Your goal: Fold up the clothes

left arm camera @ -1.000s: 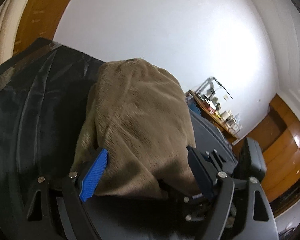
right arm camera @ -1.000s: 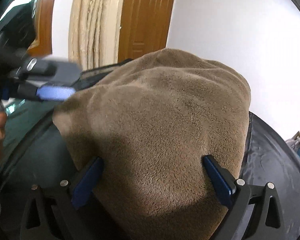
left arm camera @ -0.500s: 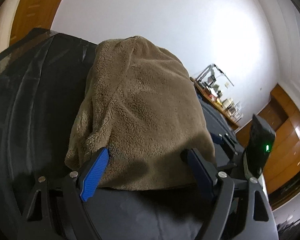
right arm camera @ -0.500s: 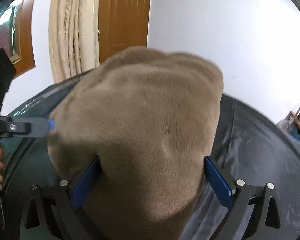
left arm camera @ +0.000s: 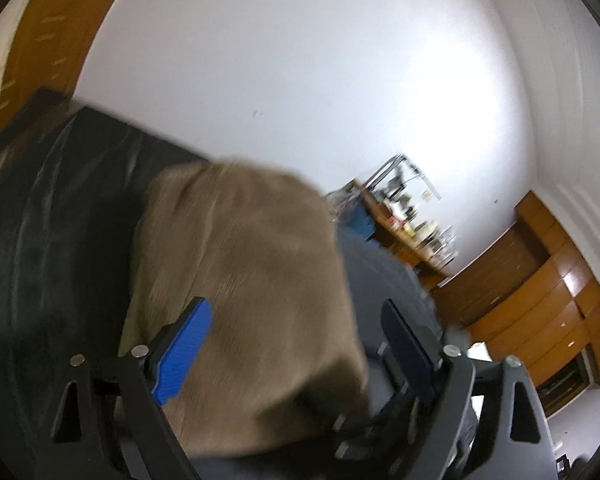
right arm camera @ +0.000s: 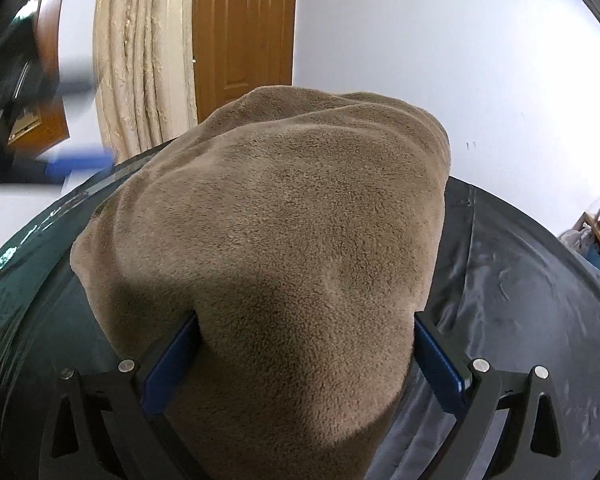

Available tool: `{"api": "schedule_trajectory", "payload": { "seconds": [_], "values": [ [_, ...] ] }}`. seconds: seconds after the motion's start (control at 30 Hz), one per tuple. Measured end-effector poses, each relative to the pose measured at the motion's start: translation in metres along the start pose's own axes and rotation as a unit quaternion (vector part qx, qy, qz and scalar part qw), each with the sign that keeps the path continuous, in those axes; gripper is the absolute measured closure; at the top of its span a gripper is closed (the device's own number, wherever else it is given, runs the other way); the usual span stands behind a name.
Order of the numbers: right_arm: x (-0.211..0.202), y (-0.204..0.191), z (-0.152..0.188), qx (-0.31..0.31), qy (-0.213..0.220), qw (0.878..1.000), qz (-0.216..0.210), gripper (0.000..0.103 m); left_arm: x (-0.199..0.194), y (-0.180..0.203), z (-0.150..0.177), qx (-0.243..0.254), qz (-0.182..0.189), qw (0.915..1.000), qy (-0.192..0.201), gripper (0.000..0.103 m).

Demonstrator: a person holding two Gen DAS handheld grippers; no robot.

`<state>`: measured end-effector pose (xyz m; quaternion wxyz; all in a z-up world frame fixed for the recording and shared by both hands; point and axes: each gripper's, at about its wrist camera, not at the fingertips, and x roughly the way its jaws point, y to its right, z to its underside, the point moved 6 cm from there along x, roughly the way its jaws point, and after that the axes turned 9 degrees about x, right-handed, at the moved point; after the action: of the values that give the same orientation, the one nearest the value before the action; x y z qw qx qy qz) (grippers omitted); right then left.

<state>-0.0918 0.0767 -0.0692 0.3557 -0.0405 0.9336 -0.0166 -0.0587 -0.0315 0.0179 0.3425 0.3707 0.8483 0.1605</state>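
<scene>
A folded brown fleece cloth (right arm camera: 292, 240) lies in a thick bundle on the dark table cover (right arm camera: 520, 300). My right gripper (right arm camera: 306, 344) straddles its near end, both blue pads pressed into its flanks, so it is shut on the bundle. My left gripper (left arm camera: 296, 306) hovers over the cloth (left arm camera: 240, 272) in a blurred left wrist view. Its jaws are opening, and the right finger (left arm camera: 404, 340) stands clear of the fabric with nothing pinched. In the right wrist view the left gripper (right arm camera: 80, 124) is a blur at the far left, above the table.
A wooden door (right arm camera: 244, 28) and a cream curtain (right arm camera: 140, 60) stand behind the table against a white wall. A cluttered desk (left arm camera: 412, 224) and wooden cabinets (left arm camera: 540, 300) lie off to the right. The table's far edge (left arm camera: 100, 120) is near the wall.
My left gripper has drawn back and up from the cloth, and its pads no longer hug the bundle. My right gripper has stayed on the cloth's near end.
</scene>
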Motion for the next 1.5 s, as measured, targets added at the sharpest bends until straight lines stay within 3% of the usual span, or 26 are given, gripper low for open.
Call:
{"api": "schedule_trajectory", "payload": {
  "seconds": [0.2,0.37,0.47,0.67,0.8,0.9,1.07,1.23,1.4,1.5],
  "values": [
    [-0.001,0.001,0.001,-0.002,0.002,1.000,-0.003,0.001,0.057,-0.044,-0.044,-0.078,-0.009,0.9963,-0.034,0.012],
    [-0.001,0.001,0.000,-0.001,0.001,1.000,-0.006,0.001,0.097,-0.091,-0.033,-0.143,-0.043,0.9856,-0.079,0.012],
    [0.001,0.000,-0.001,-0.003,0.000,1.000,-0.006,0.001,0.105,-0.103,-0.024,-0.150,-0.050,0.9840,-0.083,0.012],
    [0.004,-0.002,-0.002,-0.005,-0.002,1.000,-0.005,0.001,0.090,-0.103,-0.023,-0.166,-0.044,0.9825,-0.072,0.012],
    [0.008,-0.002,-0.004,-0.003,-0.003,1.000,-0.006,0.001,0.056,-0.086,-0.013,-0.179,-0.034,0.9828,-0.033,0.012],
    [0.011,-0.003,-0.004,-0.002,-0.004,1.000,-0.008,0.001,0.034,-0.068,0.003,-0.166,-0.028,0.9857,-0.015,0.011],
    [0.010,-0.003,-0.005,0.004,-0.001,1.000,-0.015,0.001,0.025,-0.056,0.033,-0.132,-0.045,0.9901,-0.018,0.011],
    [0.001,0.003,-0.014,0.039,0.025,0.998,-0.051,0.001,0.022,-0.067,0.055,-0.111,-0.049,0.9926,-0.008,0.011],
    [-0.011,0.001,-0.037,0.064,0.066,0.989,-0.120,0.001,0.023,-0.066,0.052,-0.101,-0.045,0.9939,-0.004,0.011],
    [-0.013,-0.010,-0.059,-0.006,0.068,0.989,-0.130,0.001,0.027,-0.067,0.047,-0.114,-0.041,0.9926,-0.003,0.011]
  ]
}}
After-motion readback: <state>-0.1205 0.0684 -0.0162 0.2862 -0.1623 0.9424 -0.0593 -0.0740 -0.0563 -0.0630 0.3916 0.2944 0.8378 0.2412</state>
